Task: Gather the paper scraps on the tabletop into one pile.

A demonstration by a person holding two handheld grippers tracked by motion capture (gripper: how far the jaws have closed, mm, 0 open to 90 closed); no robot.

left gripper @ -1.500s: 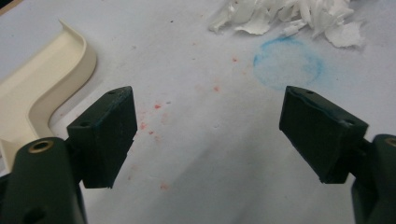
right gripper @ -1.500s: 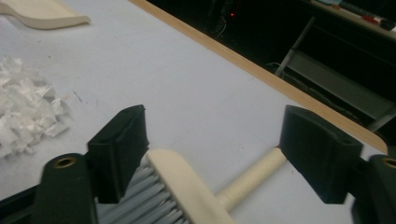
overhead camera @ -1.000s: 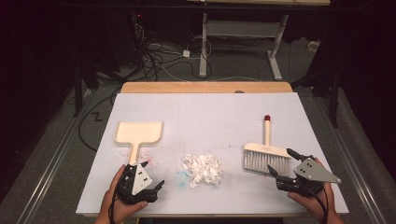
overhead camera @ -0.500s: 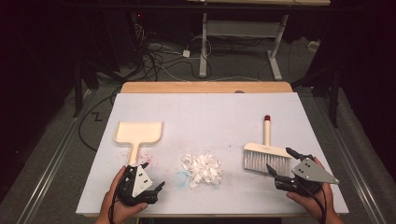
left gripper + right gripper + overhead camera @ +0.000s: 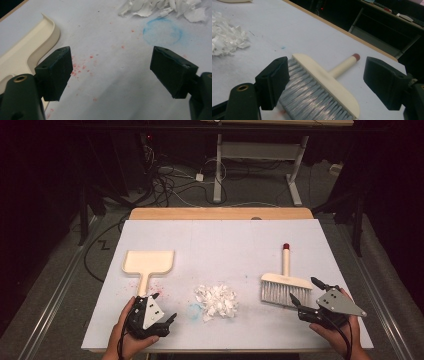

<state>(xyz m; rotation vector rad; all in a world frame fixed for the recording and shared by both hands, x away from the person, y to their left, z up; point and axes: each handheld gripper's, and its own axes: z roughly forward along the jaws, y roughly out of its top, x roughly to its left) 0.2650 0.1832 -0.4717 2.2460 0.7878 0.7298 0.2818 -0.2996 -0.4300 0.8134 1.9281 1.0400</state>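
White-covered table (image 5: 220, 240), dark room behind. Cream plastic dustpan (image 5: 148, 262) toward left edge, shredded white paper pile (image 5: 216, 301) near front edge, grey-bristled cream hand brush (image 5: 284, 287) toward right edge. Left gripper (image 5: 156, 311) gaping, empty, beside dustpan handle; right gripper (image 5: 306, 291) gaping, empty, just short of brush. Best: straddle brush handle squarely, then close.

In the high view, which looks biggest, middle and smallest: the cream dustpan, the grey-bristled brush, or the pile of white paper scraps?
1. Cream plastic dustpan, largest.
2. Cream brush with grey bristles, nearly as big; close call.
3. Pile of torn white paper scraps, smallest.
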